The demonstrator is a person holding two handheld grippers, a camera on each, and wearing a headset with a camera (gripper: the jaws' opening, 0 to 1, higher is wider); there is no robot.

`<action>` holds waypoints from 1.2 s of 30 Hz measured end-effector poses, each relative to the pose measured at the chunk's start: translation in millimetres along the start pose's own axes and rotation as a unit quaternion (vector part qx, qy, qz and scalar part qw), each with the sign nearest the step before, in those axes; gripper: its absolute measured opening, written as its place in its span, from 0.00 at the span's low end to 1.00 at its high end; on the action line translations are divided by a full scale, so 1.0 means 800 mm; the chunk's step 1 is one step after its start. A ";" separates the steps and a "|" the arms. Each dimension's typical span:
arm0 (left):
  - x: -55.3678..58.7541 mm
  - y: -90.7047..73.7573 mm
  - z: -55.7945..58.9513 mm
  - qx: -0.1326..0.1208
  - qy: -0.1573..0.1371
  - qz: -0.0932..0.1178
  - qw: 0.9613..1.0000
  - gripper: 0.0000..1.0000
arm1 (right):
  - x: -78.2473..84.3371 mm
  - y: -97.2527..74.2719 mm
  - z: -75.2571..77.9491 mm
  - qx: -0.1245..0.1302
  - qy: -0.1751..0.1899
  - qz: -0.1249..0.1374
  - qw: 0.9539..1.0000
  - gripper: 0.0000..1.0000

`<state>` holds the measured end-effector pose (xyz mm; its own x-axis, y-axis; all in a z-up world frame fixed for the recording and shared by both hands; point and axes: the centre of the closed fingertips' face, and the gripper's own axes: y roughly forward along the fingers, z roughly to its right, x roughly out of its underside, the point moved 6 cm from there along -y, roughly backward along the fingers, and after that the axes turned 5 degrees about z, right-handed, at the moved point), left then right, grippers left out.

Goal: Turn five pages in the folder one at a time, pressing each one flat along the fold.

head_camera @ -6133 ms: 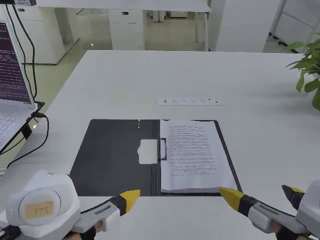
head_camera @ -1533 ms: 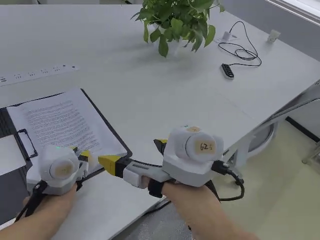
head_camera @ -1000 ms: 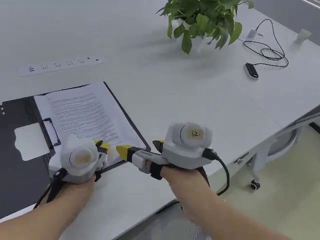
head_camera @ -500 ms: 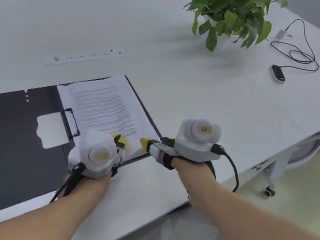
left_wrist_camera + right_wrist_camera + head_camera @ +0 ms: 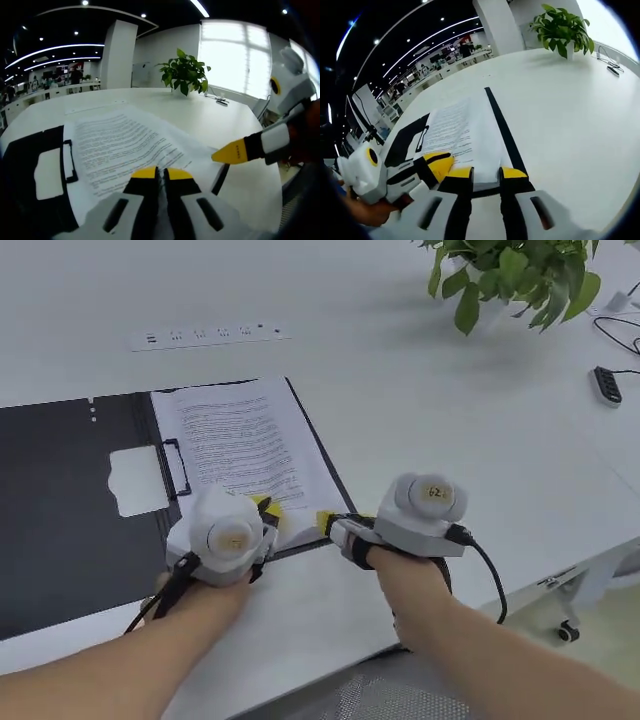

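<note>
An open folder [image 5: 70,500] lies on the worktop [image 5: 420,390], pages [image 5: 245,440] on its right half. At their near edge the left hand-held gripper [image 5: 265,508] is closed, the right hand-held gripper [image 5: 330,523] narrowly parted.

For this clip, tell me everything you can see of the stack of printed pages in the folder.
The stack of pages is white paper with dense black print, too small to read. It lies flat on the right half of the open black folder, with a clip beside it at the fold. The left gripper, jaws shut, sits at its near edge. The right gripper, jaws open, straddles its near right corner. Whether either pinches a sheet, I cannot tell.
</note>
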<state>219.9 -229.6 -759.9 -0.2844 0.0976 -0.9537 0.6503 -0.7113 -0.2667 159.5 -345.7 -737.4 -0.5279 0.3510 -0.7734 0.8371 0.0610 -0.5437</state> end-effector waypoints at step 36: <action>-0.047 -0.098 -0.026 -0.025 -0.066 -0.017 0.997 0.20 | -0.054 -0.039 -0.061 -0.112 0.102 0.064 0.986 0.00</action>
<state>194.0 -162.7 -706.0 -0.3952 0.0251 -0.9182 0.6728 -0.6727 -0.3079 163.6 -317.1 -671.1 -0.3946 0.5494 -0.7365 0.9180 0.2008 -0.3421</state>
